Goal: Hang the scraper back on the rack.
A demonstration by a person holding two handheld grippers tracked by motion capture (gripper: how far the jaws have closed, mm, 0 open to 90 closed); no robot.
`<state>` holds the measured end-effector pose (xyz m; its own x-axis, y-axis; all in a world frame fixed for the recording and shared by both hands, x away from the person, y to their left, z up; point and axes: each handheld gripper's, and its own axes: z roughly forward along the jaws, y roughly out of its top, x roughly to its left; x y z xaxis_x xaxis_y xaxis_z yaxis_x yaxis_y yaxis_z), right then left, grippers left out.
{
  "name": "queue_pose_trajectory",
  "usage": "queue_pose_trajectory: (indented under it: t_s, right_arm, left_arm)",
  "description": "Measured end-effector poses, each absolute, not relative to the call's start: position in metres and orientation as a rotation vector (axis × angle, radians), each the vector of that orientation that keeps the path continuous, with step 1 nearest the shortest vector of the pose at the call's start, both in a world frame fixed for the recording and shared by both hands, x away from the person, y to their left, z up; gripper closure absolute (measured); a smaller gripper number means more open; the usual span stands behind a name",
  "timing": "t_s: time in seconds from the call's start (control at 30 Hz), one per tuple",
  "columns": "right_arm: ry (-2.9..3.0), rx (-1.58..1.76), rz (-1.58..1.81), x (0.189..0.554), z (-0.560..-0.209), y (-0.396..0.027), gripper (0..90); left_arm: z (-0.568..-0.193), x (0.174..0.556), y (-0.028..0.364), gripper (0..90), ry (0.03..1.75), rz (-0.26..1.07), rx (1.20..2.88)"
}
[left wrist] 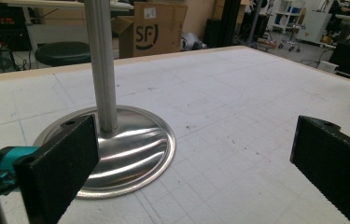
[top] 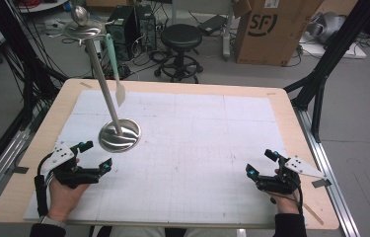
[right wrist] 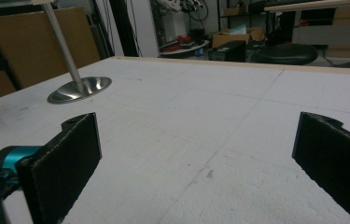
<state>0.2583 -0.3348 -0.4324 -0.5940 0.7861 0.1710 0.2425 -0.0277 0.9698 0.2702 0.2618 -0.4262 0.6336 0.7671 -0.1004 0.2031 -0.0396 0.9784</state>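
Tongs (top: 96,157) agape beside upright stand (top: 104,84)

glossy metal stand (top: 119,134), matt white mat (top: 197,148), wood-edged table (top: 291,118).

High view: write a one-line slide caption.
Two open hand-held grippers, left and right, rest on a white gridded mat near a tall steel stand with a hanging mint-handled spatula.

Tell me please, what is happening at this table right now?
A person sits at the table with a claw in each hand; both rest near the front edge, jaws open and holding nothing. The left claw lies just in front of the round base of a metal utensil stand, not touching it. A spatula hangs from the stand's top. The right claw is far from the stand.
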Motion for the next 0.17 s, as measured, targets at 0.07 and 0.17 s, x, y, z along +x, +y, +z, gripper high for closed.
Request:
queue_pose_trajectory:
  t_s: [0.07,0.17]
  right_arm:
    - [1.817,1.076,1.659,0.2589,-0.4331,-0.3338,0.1]
    - [1.838,1.073,1.651,0.2602,-0.4353,-0.3295,0.1]
  left_arm:
    - [-0.4263,0.2703,0.2617,1.9,0.828,0.551,1.581]
    - [-0.4265,0.2706,0.2616,1.9,0.829,0.551,1.582]
